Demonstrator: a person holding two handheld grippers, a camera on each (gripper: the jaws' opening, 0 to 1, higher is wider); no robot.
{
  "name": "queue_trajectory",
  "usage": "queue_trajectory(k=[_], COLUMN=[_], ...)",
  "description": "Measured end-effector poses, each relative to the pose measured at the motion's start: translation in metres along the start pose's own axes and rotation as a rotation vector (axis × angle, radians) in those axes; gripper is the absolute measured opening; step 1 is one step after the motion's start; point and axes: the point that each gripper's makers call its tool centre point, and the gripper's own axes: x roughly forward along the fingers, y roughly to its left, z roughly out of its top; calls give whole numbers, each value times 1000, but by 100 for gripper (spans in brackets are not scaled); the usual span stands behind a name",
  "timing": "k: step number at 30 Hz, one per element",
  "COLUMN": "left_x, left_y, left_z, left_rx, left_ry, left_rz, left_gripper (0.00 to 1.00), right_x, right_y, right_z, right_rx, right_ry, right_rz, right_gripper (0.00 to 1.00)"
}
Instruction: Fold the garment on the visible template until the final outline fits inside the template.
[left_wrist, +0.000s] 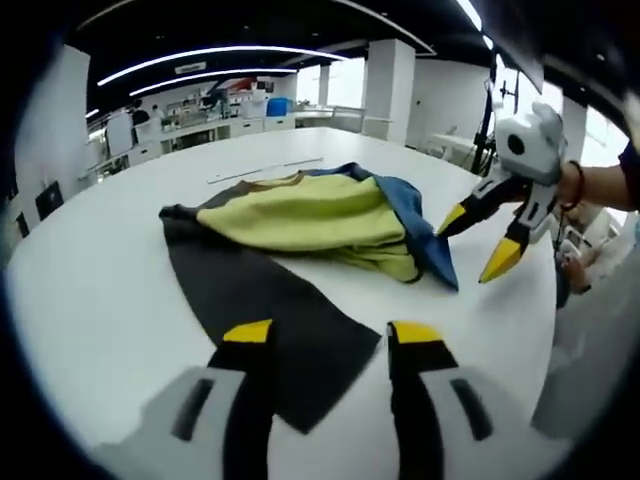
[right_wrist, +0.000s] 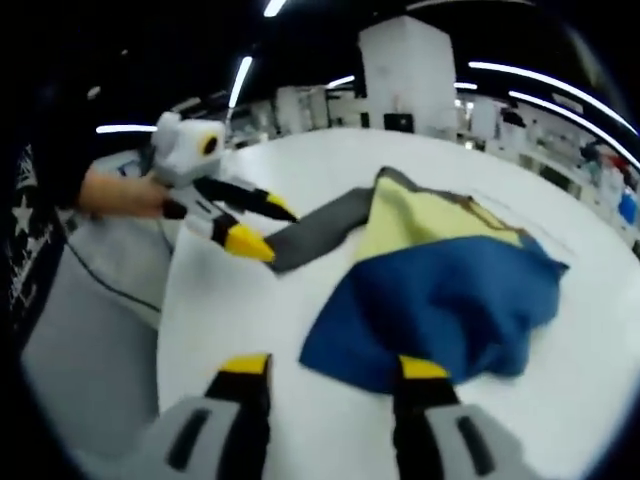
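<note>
A crumpled garment lies on the white table (left_wrist: 90, 290): a yellow-green part (left_wrist: 310, 215) on top, a blue part (left_wrist: 420, 220) at its right, and a dark grey part (left_wrist: 270, 300) stretching toward me. My left gripper (left_wrist: 331, 333) is open, its jaws straddling the near end of the grey part. The right gripper (left_wrist: 476, 242) hovers open just right of the blue edge. In the right gripper view, the blue part (right_wrist: 450, 290) covers most of the yellow (right_wrist: 410, 220). My right gripper (right_wrist: 333, 366) stands open at the blue hem. The left gripper (right_wrist: 268, 230) is open beside the grey end (right_wrist: 320, 225).
A thin pale strip (left_wrist: 265, 170) lies on the table behind the garment. The table's edge (left_wrist: 545, 330) runs close on the right, with a hand (left_wrist: 575, 185) beyond it. A cable (right_wrist: 110, 280) hangs past the table's left edge. Desks and a pillar (right_wrist: 410, 70) stand far off.
</note>
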Motion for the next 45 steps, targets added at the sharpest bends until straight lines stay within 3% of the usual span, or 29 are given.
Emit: queue_trajectory(k=[4,9,10,11,15,18,22,25,27,30,36,41,45], left_x=[5,9,11,7,9,10,9,8,6,2,-16,-36,-51], left_y=[0,-7,-4,-6,-2,-2,4,10,11,13,28,46,65], left_z=[-8,-20,-11,-19,-18,-17,-15,-15,-16,-18,-16,-11,-12], left_rx=[-9,60,105,77,61,59,28,13,-57,-47,-54,-80,-116], left_ry=[10,70,18,53,41,39,42,57,63,68,59,41,25], left_rz=[0,-20,-8,-8,4,12,55,65,69,78,107,173,231], left_gripper=[35,31,31,30,27,27,16,1,0,0,0,0,0], right_x=[4,10,10,10,11,10,10,9,8,4,-14,-37,-53], right_y=[-1,-12,-14,-15,-17,-22,-23,-25,-24,-23,-26,-32,-37], right_z=[-1,-9,-9,-9,-8,-8,-8,-7,-8,-9,3,16,24], right_rx=[-27,-81,-109,-130,-109,-145,-126,-97,-71,-53,24,142,177], right_ry=[11,55,64,67,65,72,64,48,41,37,-35,-117,-150], right_rz=[-22,-70,-80,-90,-92,-126,-144,-150,-149,-151,-173,-194,-209], right_gripper=[35,29,27,25,23,17,2,0,0,0,0,0,0])
